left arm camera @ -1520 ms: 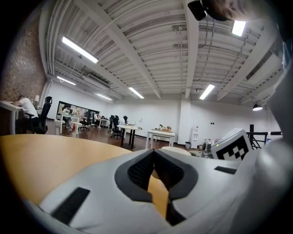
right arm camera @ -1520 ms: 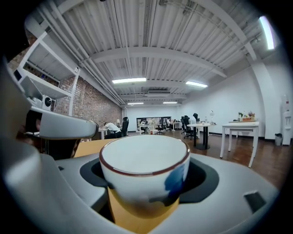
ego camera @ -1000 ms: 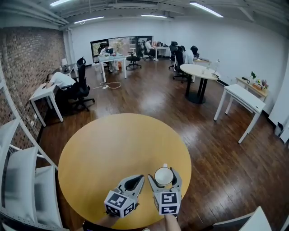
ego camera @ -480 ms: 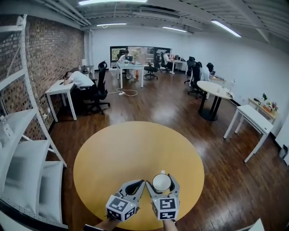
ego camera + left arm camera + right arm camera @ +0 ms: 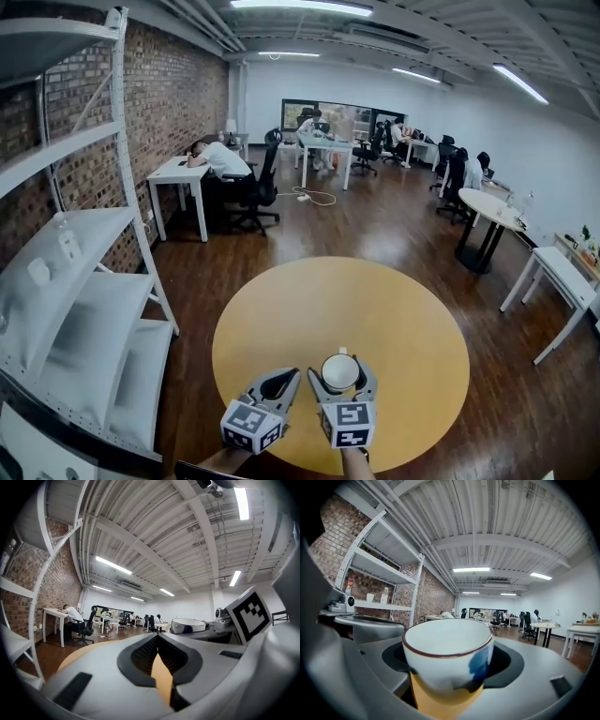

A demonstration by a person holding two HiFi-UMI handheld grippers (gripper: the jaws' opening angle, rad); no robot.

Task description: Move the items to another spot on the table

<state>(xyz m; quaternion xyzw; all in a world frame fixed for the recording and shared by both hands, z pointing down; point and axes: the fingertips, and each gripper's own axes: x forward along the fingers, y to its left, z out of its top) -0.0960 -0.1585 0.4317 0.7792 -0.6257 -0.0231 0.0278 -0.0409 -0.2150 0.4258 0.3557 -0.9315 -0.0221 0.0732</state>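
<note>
Left: white rack [image 5: 89,281], a few small pale items [image 5: 67,246] on its shelves, too small to identify. Brick wall [image 5: 178,103] behind the rack.
White desk [image 5: 176,172] by that wall; person [image 5: 218,157] slumped over it; black chair [image 5: 262,180] just beside.
Dark wood floor [image 5: 375,220], white cable [image 5: 314,197] lying on it.
Far end: window [image 5: 328,109], more desks, seated people.
Right: round white table [image 5: 491,207]; oblong white table [image 5: 562,269] nearer.
Ceiling strip lights [image 5: 300,5] lit.

Round tabletop [image 5: 375,309] open ahead, white shelf rack [image 5: 84,309] standing near its left edge
</note>
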